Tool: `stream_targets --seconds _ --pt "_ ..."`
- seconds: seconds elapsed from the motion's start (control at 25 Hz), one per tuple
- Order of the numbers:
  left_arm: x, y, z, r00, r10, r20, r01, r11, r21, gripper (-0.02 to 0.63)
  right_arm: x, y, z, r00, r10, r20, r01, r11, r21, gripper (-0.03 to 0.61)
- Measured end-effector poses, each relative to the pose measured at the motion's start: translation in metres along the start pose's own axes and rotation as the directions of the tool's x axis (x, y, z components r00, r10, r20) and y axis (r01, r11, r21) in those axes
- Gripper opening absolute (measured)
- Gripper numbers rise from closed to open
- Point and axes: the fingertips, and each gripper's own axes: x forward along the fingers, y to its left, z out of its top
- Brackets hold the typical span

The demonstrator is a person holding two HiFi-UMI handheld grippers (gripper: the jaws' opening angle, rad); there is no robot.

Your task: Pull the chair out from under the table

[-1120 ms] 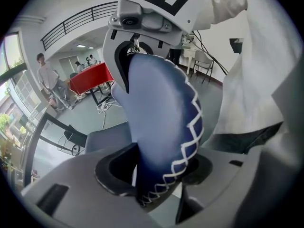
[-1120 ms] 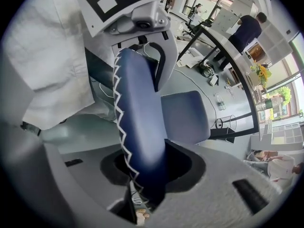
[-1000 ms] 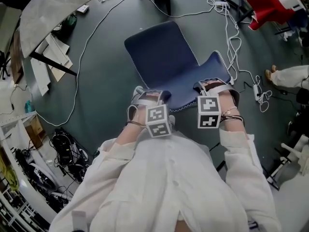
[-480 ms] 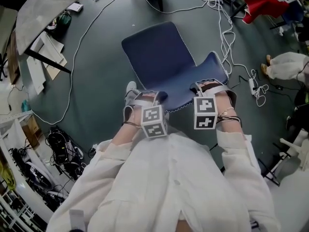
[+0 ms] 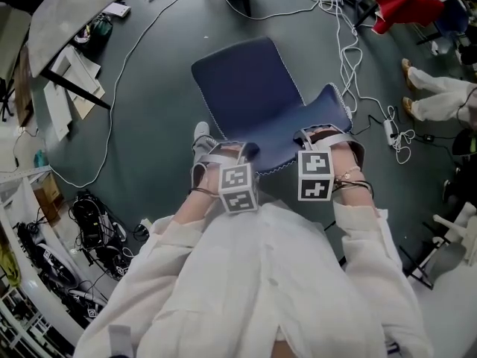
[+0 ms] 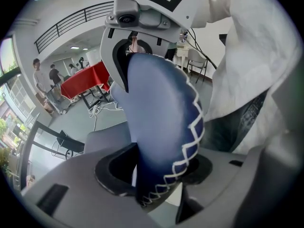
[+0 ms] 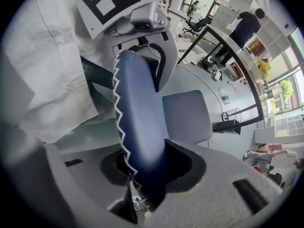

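- Already clear of the counter (image 5: 63,17): the blue office chair (image 5: 250,88) stands on open floor (image 5: 153,125), well apart from it (seat fully exposed).
- Left tongs (image 5: 223,152): partly spread, pads clamped on the backrest (image 6: 161,122) at its stitched top edge.
- Right tongs (image 5: 329,135): narrower gap, likewise clamped on that edge.
- Judged status: the pull looks essentially complete; only letting go remains.

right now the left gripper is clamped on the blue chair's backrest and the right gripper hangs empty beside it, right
Not quite: the right gripper isn't empty. The right gripper view shows its jaws closed on the stitched top edge of the backrest as well. The left gripper is clamped on it, as you said.
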Motion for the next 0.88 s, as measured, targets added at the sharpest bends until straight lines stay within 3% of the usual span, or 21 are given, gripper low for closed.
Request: stream_targets --seconds 0.48,0.68,0.88 --pt "0.001 -0.017 0.004 1.0 0.002 -0.006 -0.002 1.0 -0.006 0.224 -0.001 0.018 -0.001 1.0 0.019 0.007 -0.019 1.0 0.009 0.129" --pt "0.002 -0.021 0.004 1.0 -0.008 0.002 0.008 0.999 0.04 0.227 -0.001 0.019 0.0 1.0 -0.003 -0.004 0.003 1.0 0.006 0.138" --pt "-0.002 -0.025 0.001 0.998 -0.06 0.012 0.059 0.995 0.076 0.235 -0.004 0.019 0.0 0.999 -0.035 -0.003 0.035 0.999 0.037 0.203"
